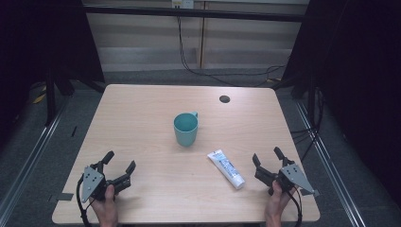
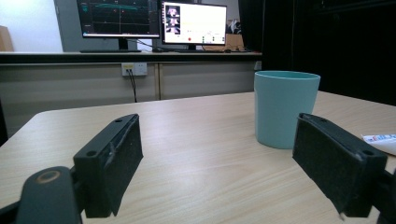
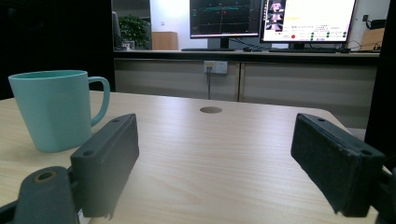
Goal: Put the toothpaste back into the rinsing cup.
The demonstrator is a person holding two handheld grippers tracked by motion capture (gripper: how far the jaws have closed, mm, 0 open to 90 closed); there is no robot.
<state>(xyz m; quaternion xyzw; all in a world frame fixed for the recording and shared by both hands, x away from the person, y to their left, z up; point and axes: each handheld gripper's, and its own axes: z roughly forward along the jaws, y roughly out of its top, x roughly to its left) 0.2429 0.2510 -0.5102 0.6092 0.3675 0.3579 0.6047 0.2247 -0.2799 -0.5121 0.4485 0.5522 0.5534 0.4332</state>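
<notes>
A teal mug [image 1: 185,129] stands upright near the middle of the wooden table [image 1: 142,109], its handle toward the far right. A white toothpaste tube [image 1: 226,169] lies flat to the mug's front right. My left gripper [image 1: 120,161] rests open near the front left edge, nothing between its jaws; its view has the mug [image 2: 285,108] ahead to the right and the tube's end [image 2: 380,141] at the right edge. At the front right my right gripper [image 1: 267,156] is open too, just right of the tube, and its view has the mug [image 3: 53,108] ahead on the left.
A round cable hole [image 1: 224,99] sits in the table's far right part. Black cables [image 1: 213,71] hang behind the table. Monitors [image 2: 154,21] stand on a counter beyond the far edge. Dark frame posts [image 1: 49,94] flank both sides.
</notes>
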